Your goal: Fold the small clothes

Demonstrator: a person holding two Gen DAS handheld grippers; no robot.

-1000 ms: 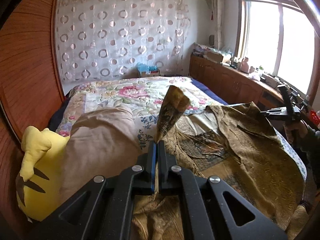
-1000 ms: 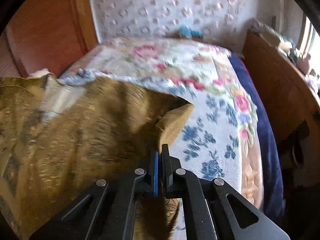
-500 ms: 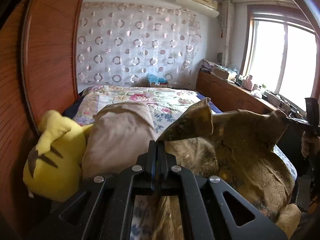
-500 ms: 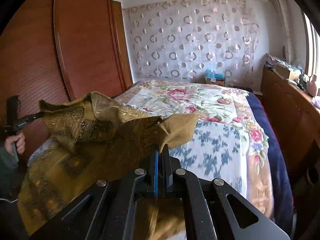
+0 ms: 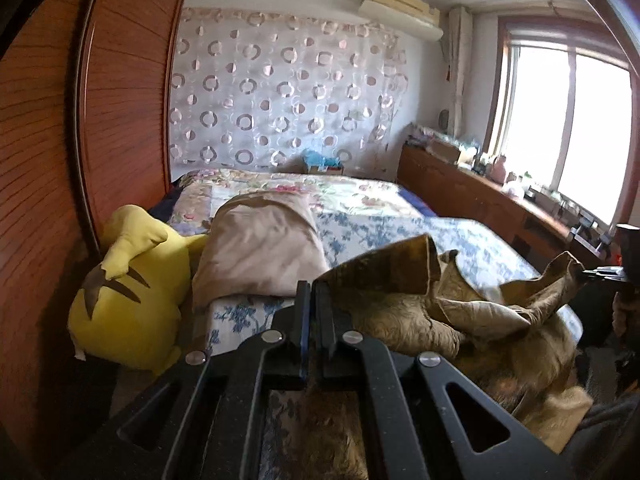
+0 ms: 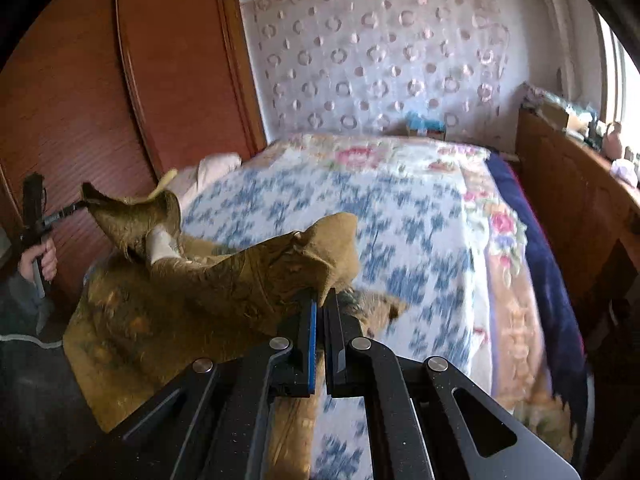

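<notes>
Sunlight from the window (image 5: 560, 120) is falling on one bed with a floral quilt (image 6: 420, 220), where one brownish-gold patterned garment (image 5: 460, 312) is lying bunched at the near edge. Left gripper (image 5: 311, 292) and right gripper (image 6: 320, 300) are each pinching a raised corner of it. One yellow plush toy (image 5: 128, 296) and one beige pillow (image 5: 260, 252) are sitting beside it. No writing is showing legibly.

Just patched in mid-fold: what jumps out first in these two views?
The crumpled gold garment at the bed's near end, a corner pinched in each hand-held gripper, left and right. Next, the yellow plush by the wardrobe, touching a beige pillow.
</notes>
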